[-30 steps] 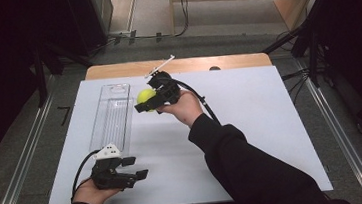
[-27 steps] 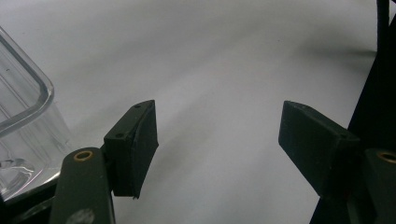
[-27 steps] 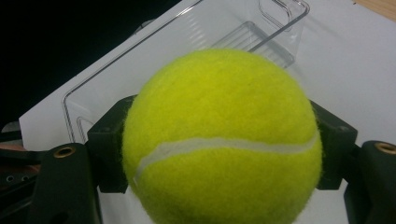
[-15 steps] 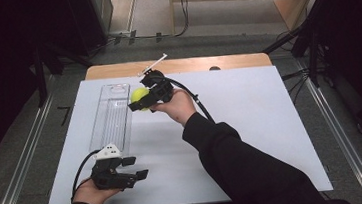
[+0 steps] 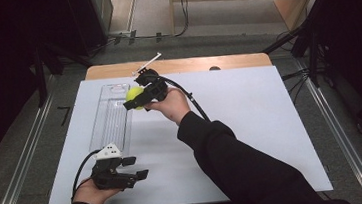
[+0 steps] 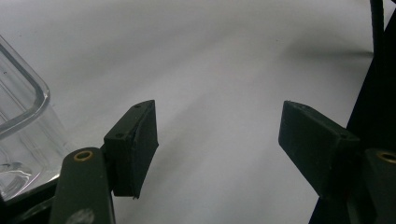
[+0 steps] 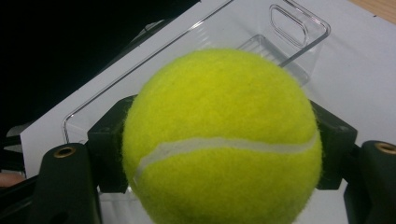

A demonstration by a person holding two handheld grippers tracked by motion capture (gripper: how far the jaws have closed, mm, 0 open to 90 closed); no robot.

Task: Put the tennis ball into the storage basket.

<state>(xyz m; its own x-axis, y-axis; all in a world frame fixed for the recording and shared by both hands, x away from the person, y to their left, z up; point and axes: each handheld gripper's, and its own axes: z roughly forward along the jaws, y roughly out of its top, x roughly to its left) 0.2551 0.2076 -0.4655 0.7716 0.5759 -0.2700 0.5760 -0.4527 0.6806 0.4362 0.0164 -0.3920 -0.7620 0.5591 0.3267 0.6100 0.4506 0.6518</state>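
From the high view, we are holding the right gripper (image 5: pixel 136 100) out over the far left part of the white board (image 5: pixel 251 125), and it is gripping a yellow tennis ball (image 5: pixel 134 94) just at the right edge of the long clear plastic tray (image 5: pixel 109 121) that is lying along the board's left side. Our right hand (image 5: pixel 171 104) is wrapping the gripper's body, with the black sleeve (image 5: pixel 235 162) running back toward the bottom edge and a cable (image 5: pixel 191 98) curving beside the wrist. Our left gripper (image 5: pixel 135 175) is resting low near the board's near left corner, well apart from the ball, with its jaws spread and nothing between them. In the left gripper view, we are looking past that gripper (image 6: pixel 218 135) with its two black jaws standing wide apart over bare white board, and a rounded corner of the clear tray (image 6: pixel 23 116) is showing at the left edge. In the right gripper view, the right gripper (image 7: pixel 219 140) is clamping the tennis ball (image 7: pixel 219 140) from both sides, and the ball is hanging above the clear tray (image 7: pixel 280 32), whose end with an oval handle slot is lying beyond it.
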